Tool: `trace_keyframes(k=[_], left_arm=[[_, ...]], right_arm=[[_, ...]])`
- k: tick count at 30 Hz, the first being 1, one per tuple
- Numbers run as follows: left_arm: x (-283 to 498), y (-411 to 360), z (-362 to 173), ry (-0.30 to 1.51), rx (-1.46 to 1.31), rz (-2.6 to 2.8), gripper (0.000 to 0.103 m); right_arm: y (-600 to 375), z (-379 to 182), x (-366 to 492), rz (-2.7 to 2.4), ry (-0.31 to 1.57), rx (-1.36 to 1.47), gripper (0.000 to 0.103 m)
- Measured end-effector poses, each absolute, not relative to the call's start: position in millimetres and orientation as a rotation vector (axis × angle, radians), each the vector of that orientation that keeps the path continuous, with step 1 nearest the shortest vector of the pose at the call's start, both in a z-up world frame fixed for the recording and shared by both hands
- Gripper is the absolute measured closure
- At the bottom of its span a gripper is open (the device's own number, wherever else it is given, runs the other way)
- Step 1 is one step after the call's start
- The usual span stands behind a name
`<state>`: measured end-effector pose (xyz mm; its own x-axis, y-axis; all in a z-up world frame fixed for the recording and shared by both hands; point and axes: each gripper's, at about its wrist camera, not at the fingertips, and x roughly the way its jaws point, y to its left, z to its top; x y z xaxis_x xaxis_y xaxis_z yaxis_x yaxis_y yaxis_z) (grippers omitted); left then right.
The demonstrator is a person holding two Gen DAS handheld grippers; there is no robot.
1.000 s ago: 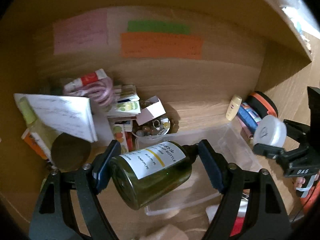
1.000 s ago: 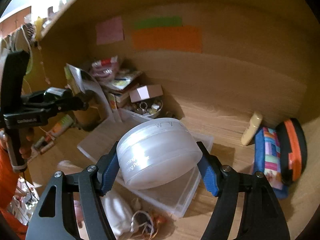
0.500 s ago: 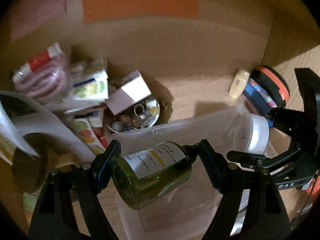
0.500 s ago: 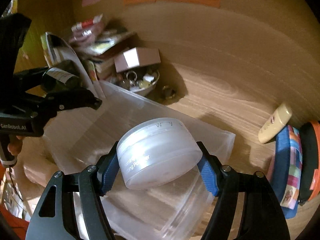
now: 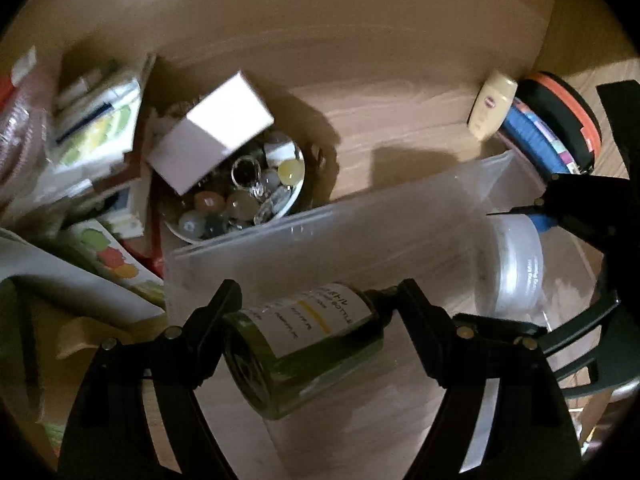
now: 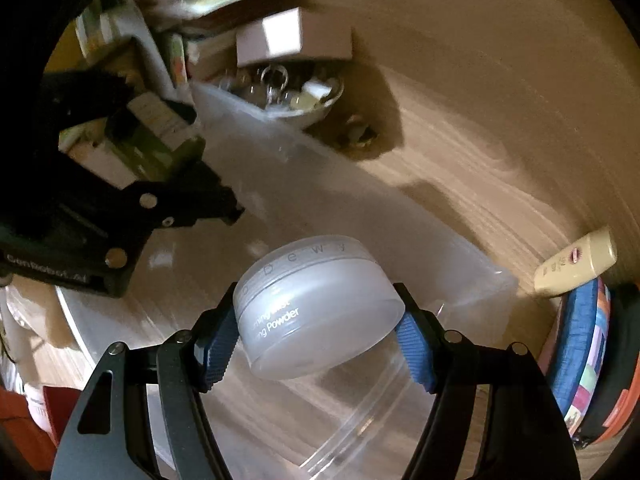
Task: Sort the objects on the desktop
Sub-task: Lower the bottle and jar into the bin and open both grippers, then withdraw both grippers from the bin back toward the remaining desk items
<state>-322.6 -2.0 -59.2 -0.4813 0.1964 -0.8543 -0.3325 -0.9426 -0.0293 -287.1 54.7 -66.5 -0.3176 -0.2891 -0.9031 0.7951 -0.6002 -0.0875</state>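
Low in the frame, your left gripper (image 5: 316,312) clamps a green bottle (image 5: 304,344) lying sideways over the clear plastic bin (image 5: 320,236). At right, the right gripper (image 5: 520,264) grips a frosted jar (image 5: 516,268).

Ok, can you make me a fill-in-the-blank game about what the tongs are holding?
1. The left tongs hold a ____ bottle.
2. The right tongs hold a white jar of ____.
3. Below both waits a clear plastic ____.
4. The white bowl sits ____ that bin.

Missing words: green; powder; bin; outside
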Motion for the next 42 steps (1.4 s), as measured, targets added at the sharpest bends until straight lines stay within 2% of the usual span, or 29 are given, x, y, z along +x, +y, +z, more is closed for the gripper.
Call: trace_keyframes(k=[13, 17, 22, 32, 42], left_arm=[[-328.5, 4.8, -67.4, 0.217, -1.448, 2.407, 0.022], [-327.7, 2.2, -65.9, 0.211, -1.435, 2.417, 0.02], [-324.4, -2.3, -60.4, 0.204, -1.42, 2.449, 0.016], [-293.1, -21.3, -10.9, 0.203, -1.28, 2.582, 0.011], [-225.1, -41.4, 47.7, 0.234, -1.048, 2.748, 0.007]], right_arm=[[52.9, -66.5, -283.4, -1.986, 0.79, 1.217, 0.034], [53.4, -60.5, -279.0, -2.01, 0.783, 1.187, 0.027], [55.1, -50.0, -271.6, -2.044, 0.769, 1.138, 0.027], [69.2, -10.7, -235.4, -2.151, 0.732, 1.034, 0.027], [101.2, 43.9, -197.2, -2.259, 0.641, 0.867, 0.025]])
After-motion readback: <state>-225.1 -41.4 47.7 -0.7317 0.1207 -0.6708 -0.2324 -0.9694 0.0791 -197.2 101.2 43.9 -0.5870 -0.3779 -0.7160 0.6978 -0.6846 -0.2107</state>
